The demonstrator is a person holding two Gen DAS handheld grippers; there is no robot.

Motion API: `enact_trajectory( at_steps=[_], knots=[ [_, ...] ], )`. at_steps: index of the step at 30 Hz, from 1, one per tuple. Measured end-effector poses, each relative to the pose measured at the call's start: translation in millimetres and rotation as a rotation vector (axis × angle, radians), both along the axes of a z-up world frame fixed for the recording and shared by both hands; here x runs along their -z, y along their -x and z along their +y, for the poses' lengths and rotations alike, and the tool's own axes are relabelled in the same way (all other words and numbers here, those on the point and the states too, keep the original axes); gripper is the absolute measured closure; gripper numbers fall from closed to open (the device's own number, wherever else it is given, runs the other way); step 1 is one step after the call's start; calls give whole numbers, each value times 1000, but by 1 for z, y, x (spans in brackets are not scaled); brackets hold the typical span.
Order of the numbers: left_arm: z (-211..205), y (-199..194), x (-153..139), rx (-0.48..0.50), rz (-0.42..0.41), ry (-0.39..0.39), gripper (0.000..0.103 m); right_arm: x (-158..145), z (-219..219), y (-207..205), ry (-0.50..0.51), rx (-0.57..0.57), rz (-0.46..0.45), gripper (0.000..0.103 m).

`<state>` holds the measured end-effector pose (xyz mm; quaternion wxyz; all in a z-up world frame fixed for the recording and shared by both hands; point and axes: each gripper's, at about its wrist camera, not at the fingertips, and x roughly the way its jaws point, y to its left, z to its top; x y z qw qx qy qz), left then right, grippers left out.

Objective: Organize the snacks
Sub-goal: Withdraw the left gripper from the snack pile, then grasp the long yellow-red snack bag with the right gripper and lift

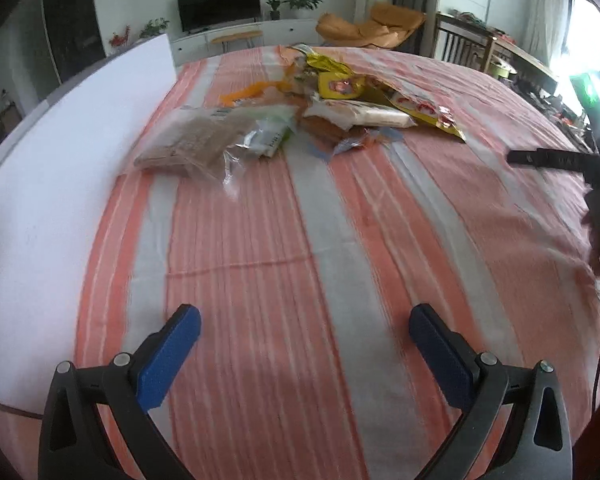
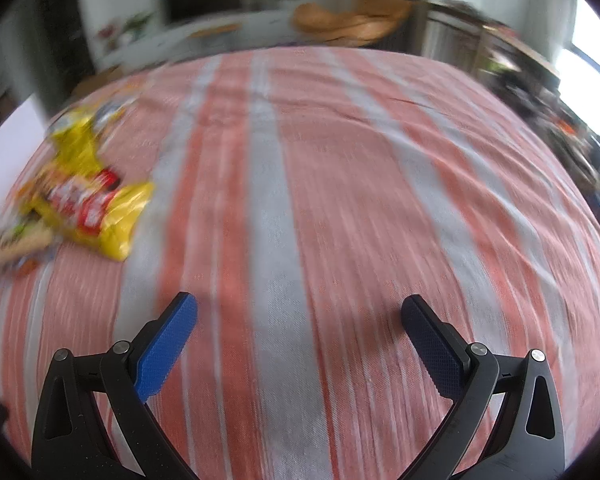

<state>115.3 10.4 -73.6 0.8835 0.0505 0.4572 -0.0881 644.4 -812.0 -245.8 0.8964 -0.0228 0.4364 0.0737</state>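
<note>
A heap of snack packets [image 1: 300, 112] lies on the far half of an orange-and-grey striped cloth [image 1: 284, 248]. In it are a clear bag of brown crackers [image 1: 192, 140], a silver-green packet [image 1: 268, 136], a white packet [image 1: 380, 116] and a yellow bag with red print [image 1: 412, 108]. My left gripper [image 1: 304, 320] hovers open over bare cloth, well short of the heap. In the blurred right wrist view the yellow bag [image 2: 96, 208] lies far left, and my right gripper [image 2: 298, 312] is open over bare cloth. The right gripper also shows at the left wrist view's right edge [image 1: 540, 158].
A white board [image 1: 72, 168] lies along the left side of the cloth. Behind the table are a TV [image 1: 220, 4] on a white cabinet, potted plants [image 1: 300, 0], an orange lounge chair [image 1: 372, 26] and a cluttered wooden table [image 1: 500, 52] by a window.
</note>
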Motion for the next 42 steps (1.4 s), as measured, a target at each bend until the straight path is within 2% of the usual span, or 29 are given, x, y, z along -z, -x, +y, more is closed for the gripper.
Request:
enact_trajectory(
  at_steps=[1, 3, 5, 7, 8, 10, 13, 14, 15, 17, 22, 24, 27, 31, 33, 34, 35, 37, 42],
  knots=[
    [1, 0, 0, -2, 1, 6, 0, -4, 4, -1, -19, -63, -13, 3],
    [1, 0, -1, -2, 1, 5, 0, -25, 20, 0, -52, -201, -97, 2],
    [1, 0, 0, -3, 1, 5, 0, -46, 47, -7, -16, -291, -122, 2],
    [0, -2, 0, -3, 1, 5, 0, -59, 75, -19, 22, -363, -110, 2],
    [-1, -2, -1, -3, 1, 5, 0, -64, 97, -29, 78, -399, -106, 2],
    [0, -2, -1, -3, 1, 5, 0, -63, 133, -44, 182, -460, -87, 3],
    [-1, -2, -1, -3, 1, 5, 0, -51, 166, -56, 251, -539, -33, 4],
    [-1, -2, -1, -3, 1, 5, 0, -46, 173, -58, 275, -556, -14, 11],
    [-1, -2, -1, -3, 1, 5, 0, -40, 177, -59, 279, -577, 15, 32],
    [-1, -2, -1, -3, 1, 5, 0, -37, 176, -59, 210, -590, 64, 57],
    [0, -2, -1, -3, 1, 5, 0, -33, 161, -33, 192, -568, 99, 62],
    [0, -2, -1, -3, 1, 5, 0, -30, 146, -17, 192, -520, 127, 64],
    [0, -2, -1, -3, 1, 5, 0, -23, 112, 14, 169, -404, 151, 61],
    [0, -2, -1, -3, 1, 5, 0, -14, 75, 60, 128, -337, 63, 54],
    [0, -1, -1, -3, 1, 5, 0, -14, 60, 76, 85, -311, 5, 11],
    [0, -1, -1, -3, 1, 5, 0, -13, 56, 82, 78, -299, -30, 8],
    [0, -1, -1, -3, 1, 5, 0, -12, 48, 93, 80, -282, -94, 9],
    [0, -1, -1, -4, 1, 4, 0, -3, 42, 98, 100, -264, -125, 9],
    [-3, -9, -2, 31, 23, -3, 0, 0, 30, 86, 19, -245, -65, 8]
  ],
)
